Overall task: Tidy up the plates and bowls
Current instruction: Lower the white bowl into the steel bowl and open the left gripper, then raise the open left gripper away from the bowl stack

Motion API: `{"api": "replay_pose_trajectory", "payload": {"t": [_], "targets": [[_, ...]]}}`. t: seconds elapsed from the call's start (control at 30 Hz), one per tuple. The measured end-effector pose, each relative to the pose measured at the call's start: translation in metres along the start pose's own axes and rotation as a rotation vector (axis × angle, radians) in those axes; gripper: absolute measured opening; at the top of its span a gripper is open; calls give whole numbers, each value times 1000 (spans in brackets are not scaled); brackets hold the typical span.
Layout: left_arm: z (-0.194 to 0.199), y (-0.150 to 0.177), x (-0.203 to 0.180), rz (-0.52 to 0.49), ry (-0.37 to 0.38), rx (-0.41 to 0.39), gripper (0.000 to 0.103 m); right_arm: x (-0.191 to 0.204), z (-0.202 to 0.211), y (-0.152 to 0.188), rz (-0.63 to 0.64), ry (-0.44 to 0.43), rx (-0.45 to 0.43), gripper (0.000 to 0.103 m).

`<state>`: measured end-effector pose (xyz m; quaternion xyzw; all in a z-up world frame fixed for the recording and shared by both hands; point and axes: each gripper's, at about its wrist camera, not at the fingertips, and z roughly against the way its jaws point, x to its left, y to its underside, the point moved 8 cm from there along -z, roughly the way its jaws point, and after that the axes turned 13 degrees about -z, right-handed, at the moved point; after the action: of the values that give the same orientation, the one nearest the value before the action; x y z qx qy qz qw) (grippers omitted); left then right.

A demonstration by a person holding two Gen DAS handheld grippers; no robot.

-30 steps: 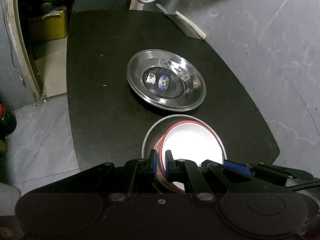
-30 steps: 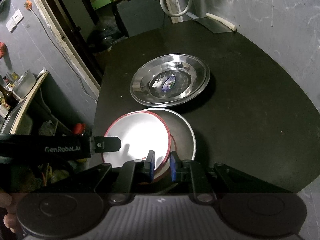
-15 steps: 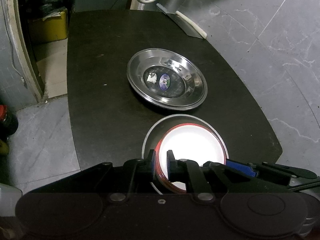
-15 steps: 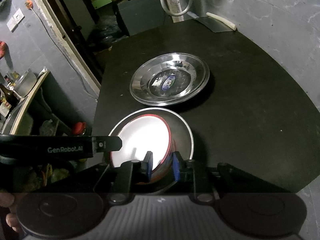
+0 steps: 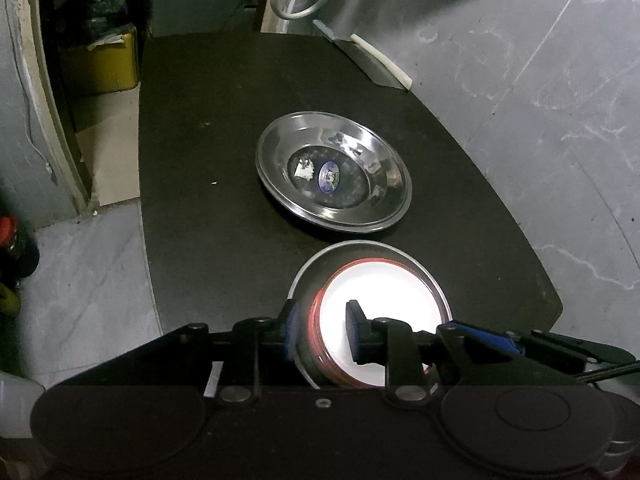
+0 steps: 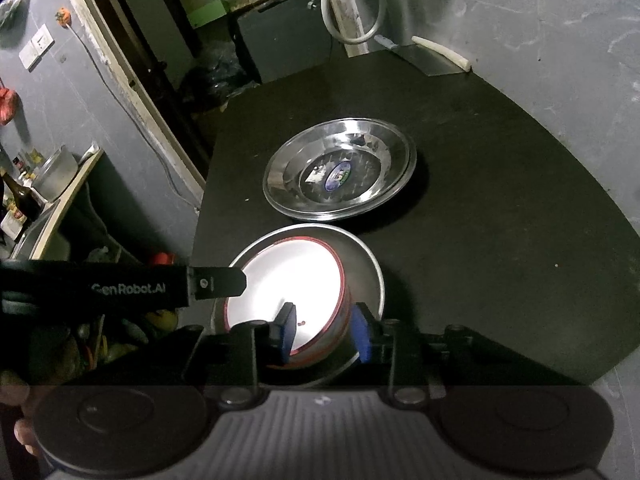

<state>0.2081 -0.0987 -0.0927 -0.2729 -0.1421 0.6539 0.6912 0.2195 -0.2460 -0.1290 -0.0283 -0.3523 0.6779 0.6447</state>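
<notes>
A white bowl with a red rim (image 5: 384,300) (image 6: 292,280) sits nested inside a steel bowl (image 5: 360,246) (image 6: 372,272) at the near edge of the black table (image 5: 200,160). My left gripper (image 5: 323,330) is open, its jaws astride the white bowl's left rim. My right gripper (image 6: 324,332) is open too, astride the bowl's right rim. Beyond the bowls rests a stack of shiny steel plates (image 5: 272,168) (image 6: 280,184) with a sticker in the middle.
A cleaver with a white handle (image 5: 372,64) (image 6: 436,60) lies at the table's far right edge by the grey wall. A hose (image 5: 296,0) hangs behind the table. A yellow box (image 5: 104,60) stands on the floor to the left.
Both grippers were shut on the white bowl's rim and lowered it into the steel bowl. Both have now opened and let go; the bowl rests in the steel bowl.
</notes>
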Motion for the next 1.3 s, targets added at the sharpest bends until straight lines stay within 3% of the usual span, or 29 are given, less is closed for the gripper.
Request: {"api": "replay_pose_trajectory", "payload": {"t": [0.2,0.27,0.8,0.93,1.17,1.3], "targets": [[9,0,2,-1,-7,-19,40,1,3,0,2,-4,-10,45],[13,-1,2,-3,-12,-28,50,2,4,0,3,-7,-14,48],[40,-5,13,7,-37,-114,80,10,18,-2,16,-23,-69,76],[49,-4,21,29,-63,-148,100,15,20,-3,30,-35,-82,89],[63,0,44,102,-107,-209,102,20,25,-6,29,-50,-109,102],[64,12,62,149,-153,-204,102,15,30,-8,15,-43,-140,103]]}}
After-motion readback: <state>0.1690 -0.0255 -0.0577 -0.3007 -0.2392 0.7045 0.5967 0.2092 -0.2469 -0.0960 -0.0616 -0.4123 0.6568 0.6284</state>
